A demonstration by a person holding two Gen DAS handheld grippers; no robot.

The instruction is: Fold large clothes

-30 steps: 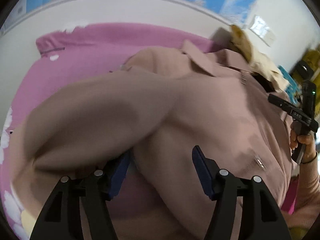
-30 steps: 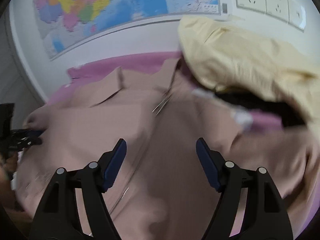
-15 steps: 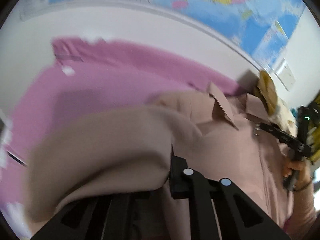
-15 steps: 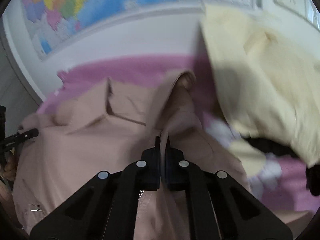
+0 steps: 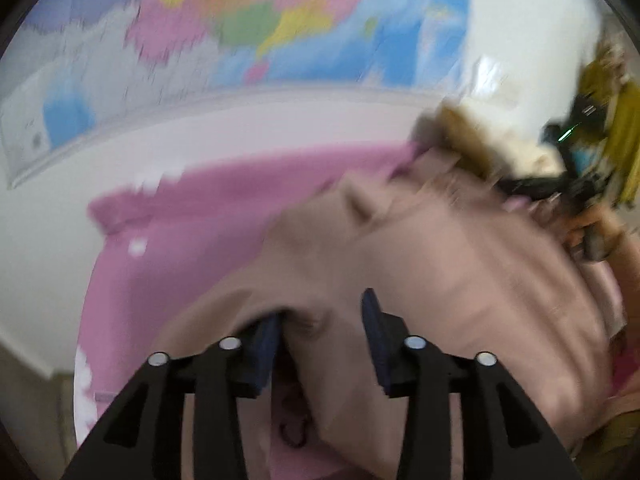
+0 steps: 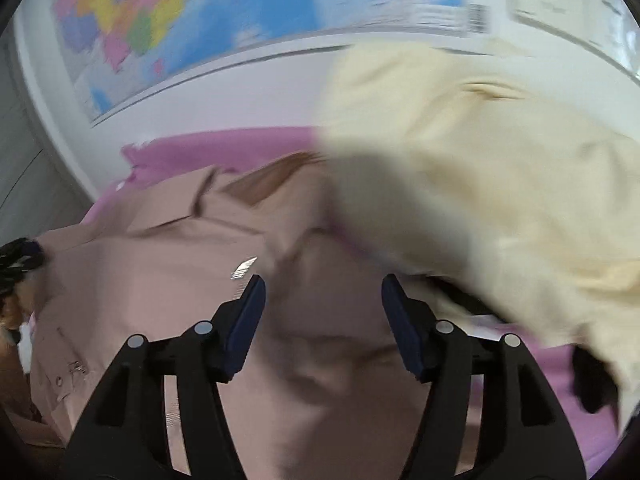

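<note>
Right now my left gripper (image 5: 320, 330) opening with a fold of the beige coat (image 5: 460, 280) loose between its jaws, my right gripper (image 6: 323, 320) opening above the coat, cream garment (image 6: 480, 168) just beyond on its right, pink bedsheet (image 5: 180, 232) beneath

blurred: wall map (image 5: 256, 28) | cut off: cream garment (image 6: 500, 184) right edge

Dusty pink-beige jacket (image 6: 168, 280) across the lower centre, plain pink bedsheet (image 5: 192, 232) with white flowers at the lower left, pale yellow garment (image 6: 500, 184) at the right, wall map (image 5: 248, 24) in blue, yellow, green, orange and pink at the top.
</note>
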